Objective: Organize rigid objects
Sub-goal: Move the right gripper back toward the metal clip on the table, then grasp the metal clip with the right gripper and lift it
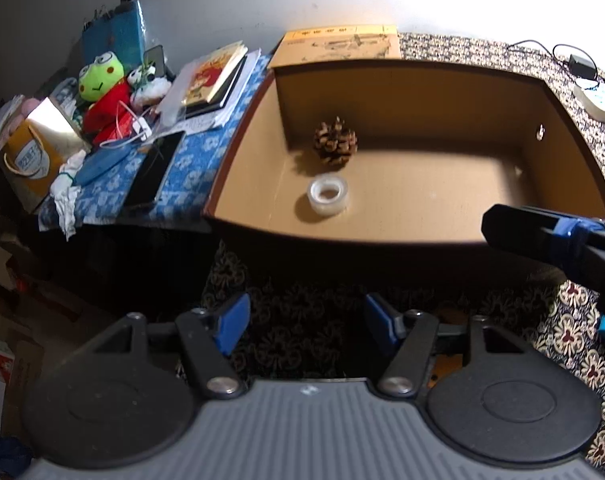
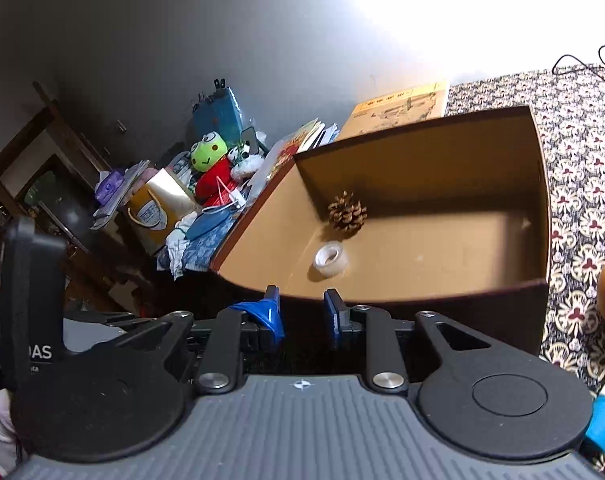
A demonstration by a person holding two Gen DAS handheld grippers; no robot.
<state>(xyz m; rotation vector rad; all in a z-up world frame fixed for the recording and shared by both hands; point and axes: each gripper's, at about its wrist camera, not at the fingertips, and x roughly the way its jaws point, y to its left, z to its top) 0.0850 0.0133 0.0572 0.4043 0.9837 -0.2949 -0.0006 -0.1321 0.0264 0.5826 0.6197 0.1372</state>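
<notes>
Patterned bedding (image 1: 574, 340) was noted under the box (image 1: 382, 236); tape roll (image 1: 328, 194) lay ahead of both empty, parted hand-held grippers, left hand-held gripper (image 1: 306, 326) nearer, right hand-held gripper (image 2: 302, 314) narrower.

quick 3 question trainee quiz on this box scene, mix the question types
1. True or false: the pine cone lies inside the brown box.
2. What sits nearest the pine cone in the box? A) roll of clear tape B) phone C) frog plush
3. Fill in: the left claw is ____ and holds nothing.

Key: 1 true; 2 A; 3 open. The right claw is open and empty too. The phone and frog plush lie outside the box, to its left.
</notes>
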